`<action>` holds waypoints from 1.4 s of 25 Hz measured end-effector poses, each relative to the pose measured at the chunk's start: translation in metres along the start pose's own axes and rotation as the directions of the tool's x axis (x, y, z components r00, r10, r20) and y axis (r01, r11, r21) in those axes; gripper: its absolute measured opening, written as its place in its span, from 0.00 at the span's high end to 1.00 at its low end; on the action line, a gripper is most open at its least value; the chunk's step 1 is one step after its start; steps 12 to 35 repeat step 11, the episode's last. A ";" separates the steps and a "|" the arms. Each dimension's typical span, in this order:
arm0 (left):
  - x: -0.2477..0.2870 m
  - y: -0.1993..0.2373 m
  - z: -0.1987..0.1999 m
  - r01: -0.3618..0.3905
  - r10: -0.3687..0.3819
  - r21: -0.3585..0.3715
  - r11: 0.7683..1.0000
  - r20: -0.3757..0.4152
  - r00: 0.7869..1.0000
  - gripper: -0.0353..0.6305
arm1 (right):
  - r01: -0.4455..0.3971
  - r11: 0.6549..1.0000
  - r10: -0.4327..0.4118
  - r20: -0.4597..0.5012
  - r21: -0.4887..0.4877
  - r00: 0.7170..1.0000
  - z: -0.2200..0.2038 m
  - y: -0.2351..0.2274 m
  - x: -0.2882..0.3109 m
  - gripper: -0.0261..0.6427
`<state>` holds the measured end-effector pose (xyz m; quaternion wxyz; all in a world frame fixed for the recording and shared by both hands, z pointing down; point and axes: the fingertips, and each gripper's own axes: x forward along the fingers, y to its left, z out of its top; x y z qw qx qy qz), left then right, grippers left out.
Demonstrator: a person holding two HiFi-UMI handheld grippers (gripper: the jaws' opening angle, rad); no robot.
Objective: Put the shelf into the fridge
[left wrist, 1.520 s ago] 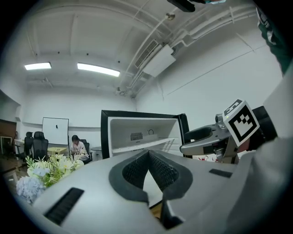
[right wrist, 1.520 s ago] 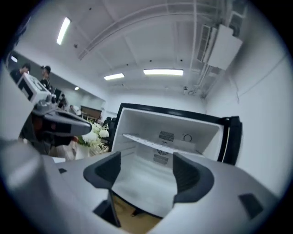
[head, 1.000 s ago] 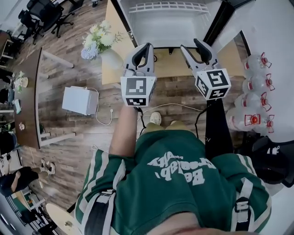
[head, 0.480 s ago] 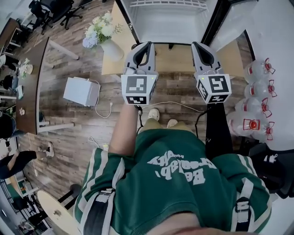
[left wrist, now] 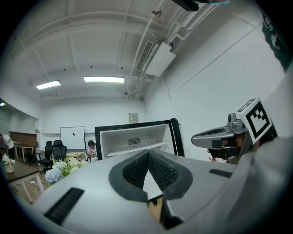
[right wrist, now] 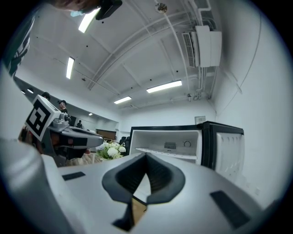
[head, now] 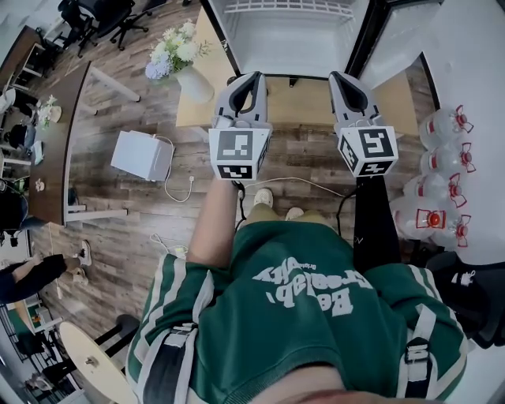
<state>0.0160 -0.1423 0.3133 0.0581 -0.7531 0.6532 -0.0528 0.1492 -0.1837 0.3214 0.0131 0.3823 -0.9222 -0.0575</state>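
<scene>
The right gripper [head: 345, 77] has closed, empty, and squared up beside the closed, empty left gripper [head: 254, 77] before the open fridge [head: 292, 49], where the shelf [head: 288, 8] looks seated: task likely done.

The black fridge [head: 293, 43] stands open with its door [right wrist: 229, 151] swung to the right, and a white shelf [head: 288, 9] lies level across the upper part of its white compartment.

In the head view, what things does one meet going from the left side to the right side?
First the white box, then the left tongs, the right tongs, last the water bottles.
</scene>
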 end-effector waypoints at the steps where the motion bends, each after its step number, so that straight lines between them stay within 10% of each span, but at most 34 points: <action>1: 0.000 -0.001 0.001 -0.001 0.001 -0.002 1.000 0.001 1.000 0.95 | -0.002 1.000 0.002 0.001 0.003 1.000 0.000 0.000 0.000 0.96; 35: 0.003 -0.006 0.002 -0.001 0.001 0.007 1.000 0.001 1.000 0.95 | 0.010 1.000 -0.010 0.003 0.029 1.000 -0.001 -0.008 -0.002 0.96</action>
